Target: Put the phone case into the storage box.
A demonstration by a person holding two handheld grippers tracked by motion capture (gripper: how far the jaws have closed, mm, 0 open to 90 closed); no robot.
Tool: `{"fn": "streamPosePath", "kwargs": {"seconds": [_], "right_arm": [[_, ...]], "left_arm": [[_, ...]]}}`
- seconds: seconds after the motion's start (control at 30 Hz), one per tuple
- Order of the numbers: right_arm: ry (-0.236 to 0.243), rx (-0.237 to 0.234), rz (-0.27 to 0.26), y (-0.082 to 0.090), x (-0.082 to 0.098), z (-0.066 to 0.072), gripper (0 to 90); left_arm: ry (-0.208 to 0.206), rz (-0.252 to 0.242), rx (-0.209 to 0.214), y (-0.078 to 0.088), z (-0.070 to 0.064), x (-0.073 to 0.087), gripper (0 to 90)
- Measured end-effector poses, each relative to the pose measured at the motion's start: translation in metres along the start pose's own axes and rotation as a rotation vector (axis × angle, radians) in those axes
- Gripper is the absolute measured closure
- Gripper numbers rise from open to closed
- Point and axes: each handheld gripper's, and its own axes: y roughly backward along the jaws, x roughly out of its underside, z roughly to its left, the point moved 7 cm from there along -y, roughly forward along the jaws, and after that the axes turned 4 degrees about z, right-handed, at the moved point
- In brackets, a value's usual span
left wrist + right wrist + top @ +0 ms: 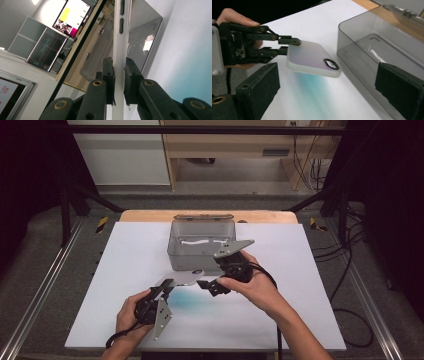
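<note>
A white phone (186,278) with a round camera ring hangs level a little above the white table sheet, casting a teal glow on it. My left gripper (167,285) is shut on the phone's near end. In the left gripper view the pads (109,75) press both faces of the phone's thin edge (119,37). The right gripper view shows the phone (309,58) held out by the left gripper (290,46). My right gripper (210,285) stands open just right of the phone with nothing between its jaws, which spread wide in its own view (329,85).
A smoky translucent box (172,255) stands open-topped behind the phone, its wall (362,50) close to my right jaw. A white strip (195,241) lies inside it. The white sheet (125,270) covers the table; metal rails run along both sides.
</note>
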Motion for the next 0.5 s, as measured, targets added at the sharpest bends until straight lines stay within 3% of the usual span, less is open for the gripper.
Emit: {"fn": "streamPosePath", "kwargs": {"seconds": [0.07,0.2,0.5], "right_arm": [[0.003,0.017,-0.018,0.003,0.002,-0.002,6.1],[-0.039,0.031,-0.072,0.009,0.007,-0.009,5.6],[-0.079,0.17,-0.117,0.018,0.033,-0.033,6.9]], "left_arm": [[0.017,0.002,0.001,0.001,0.002,0.001,81.2],[0.055,0.005,0.002,0.002,0.006,0.004,81.2],[0.13,0.014,-0.002,0.007,0.015,0.011,81.2]]}}
